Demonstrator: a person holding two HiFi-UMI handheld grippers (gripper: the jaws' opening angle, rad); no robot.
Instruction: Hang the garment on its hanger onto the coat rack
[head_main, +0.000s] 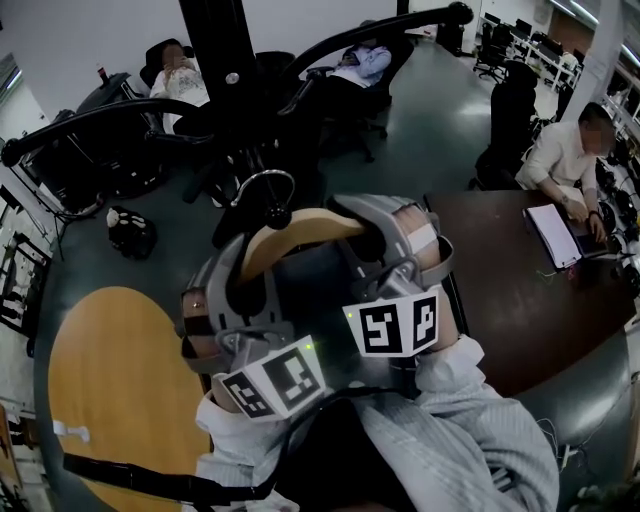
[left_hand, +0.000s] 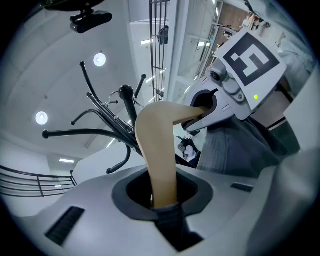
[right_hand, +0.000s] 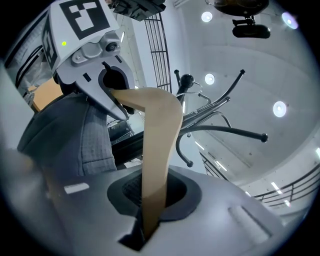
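**Hanger held up to the rack, hook at the peg**

The black coat rack (head_main: 215, 60) stands on the far side of me. Its pole rises at centre and its curved arms spread left and right over the grey floor (head_main: 440, 120). On the near side of it I hold up the garment (head_main: 310, 290), a dark blue-grey cloth with a fine woven look. It is draped over its hanger and bunched between my two tools.

The hanger (head_main: 300, 235) is pale bowed wood. Its long axis runs left to right, square across my line to the rack. My left gripper (head_main: 235, 275) is clamped on the left shoulder, with a fold of cloth pinched in alongside the wood. My right gripper (head_main: 400, 245) is closed tight on the bare wood of the right shoulder.

From the middle of the bow the metal hook (head_main: 262, 185) rises on the far side, toward the rack. By my reckoning the coming move is a short push away from me, then a drop. The left gripper looks a shade nearer the pole than the right.

A round black knob (head_main: 277, 215) on the tip of a rack peg sits right at the hook's loop. I cannot tell whether the loop is over it.
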